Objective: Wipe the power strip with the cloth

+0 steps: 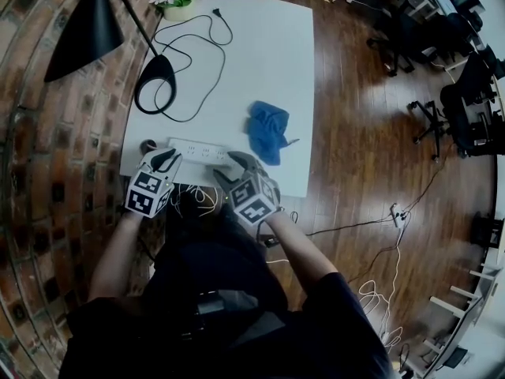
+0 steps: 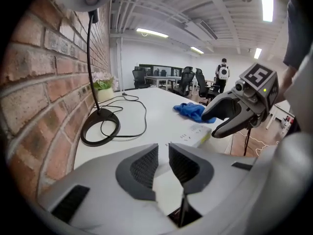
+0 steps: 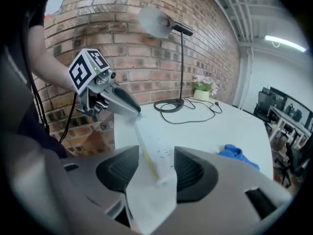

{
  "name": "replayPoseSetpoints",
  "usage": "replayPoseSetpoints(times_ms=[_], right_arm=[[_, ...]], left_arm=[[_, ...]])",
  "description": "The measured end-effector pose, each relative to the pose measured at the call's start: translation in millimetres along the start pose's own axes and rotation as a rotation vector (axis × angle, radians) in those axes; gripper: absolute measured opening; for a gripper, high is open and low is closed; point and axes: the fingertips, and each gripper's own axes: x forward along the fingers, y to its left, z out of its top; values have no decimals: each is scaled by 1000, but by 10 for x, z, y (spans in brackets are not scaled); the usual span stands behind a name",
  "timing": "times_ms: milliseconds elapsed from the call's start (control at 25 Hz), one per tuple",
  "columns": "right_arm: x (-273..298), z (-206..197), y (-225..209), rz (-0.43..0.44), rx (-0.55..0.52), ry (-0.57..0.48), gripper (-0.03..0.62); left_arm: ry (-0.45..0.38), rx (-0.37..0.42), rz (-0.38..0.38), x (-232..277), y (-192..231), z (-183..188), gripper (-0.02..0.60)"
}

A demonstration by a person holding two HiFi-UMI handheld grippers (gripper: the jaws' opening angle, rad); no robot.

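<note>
White power strip [image 1: 199, 150] sits along the near edge of the counter [image 1: 260, 46], its long axis running gripper to gripper. Left gripper [image 1: 165, 159] jaws, nearly together, pinch its left end; right gripper [image 1: 237, 163] jaws, set wide, appear closed across its right end. Blue cloth [image 1: 268, 131] lies beyond, nearer the right gripper.

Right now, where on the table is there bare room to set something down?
Bare: the far right corner of the table, beyond the blue cloth and right of the cord. Crowded: the near edge, with the power strip between left gripper and right gripper.
</note>
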Motion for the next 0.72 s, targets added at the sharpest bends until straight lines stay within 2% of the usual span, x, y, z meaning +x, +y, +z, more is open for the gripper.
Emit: replayPoseSetpoints(times_ms=[120,240,400,480,520,600,680,720], right_arm=[[-77,165,22,40,72,-90,209],[-210,273,-22,89,256,-191,209],[-388,369,-172,152,524,-309,209],[-493,427,-240,207,617,-371,207],[-561,460,-261,245,651,-407,186],[-722,508,-296,322,716,-484,82],[-866,494,-327,374,769,-535,52],[-915,461,-338,382,775,-540,12]], left_arm=[[-34,-37,9,-86,10,77,66],[-67,-107,7,-148,36,151,63],[-105,-265,-18,-196,53,227,10],[-106,-284,-24,-207,25,245,-8],[-102,-276,-28,-213,-8,253,-8],[-96,-256,-36,-231,-103,276,-8],[-98,-253,-36,-255,-201,313,-8],[-102,-257,-35,-264,-243,338,-8]])
